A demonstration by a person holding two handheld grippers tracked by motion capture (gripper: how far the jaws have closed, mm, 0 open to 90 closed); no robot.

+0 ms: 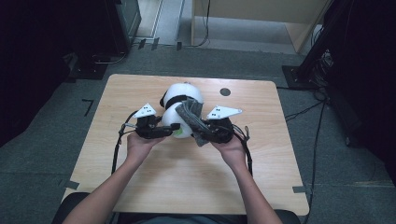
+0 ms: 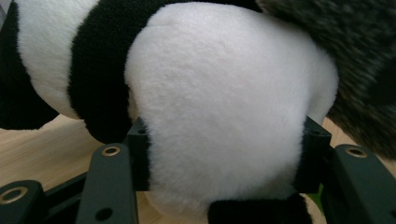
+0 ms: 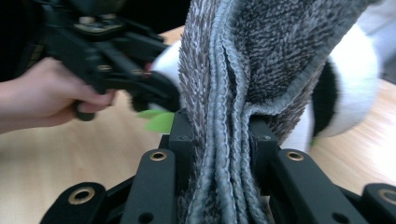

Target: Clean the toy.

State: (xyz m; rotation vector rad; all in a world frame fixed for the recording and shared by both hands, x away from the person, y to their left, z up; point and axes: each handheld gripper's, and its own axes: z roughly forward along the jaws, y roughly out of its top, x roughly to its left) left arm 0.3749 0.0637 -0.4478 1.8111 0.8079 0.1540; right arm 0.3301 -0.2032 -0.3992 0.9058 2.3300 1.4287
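Two grips carried all the risk at that moment; the left claw (image 1: 173,130) had its jaws pressed into the white plush of the panda toy (image 1: 180,109), and the right claw (image 1: 205,132) was clamped narrow on a bunched fold of the grey towel (image 1: 190,114). Soft pile gives under pressure, so the toy could probably squirm out of the left claw if the towel were tugged hard across it; the judgement rests on how deeply the fur bulged between the pads in the left gripper view. The towel's layered edges (image 3: 224,140) stood stacked between the right claw's jaws, and a loose outer layer might slip free while the others stayed held; that would leave the cloth hanging unevenly. A pull toward the lower right of the high view could also drag the panda toy off the tabletop (image 1: 140,88), since it seemed held at one end.

The panda toy lay at the centre of the high view, slightly above both claws, its white body touching the left claw at the toy's lower left; the grey towel draped over the toy's right side and ran down to the right claw at lower right of centre.
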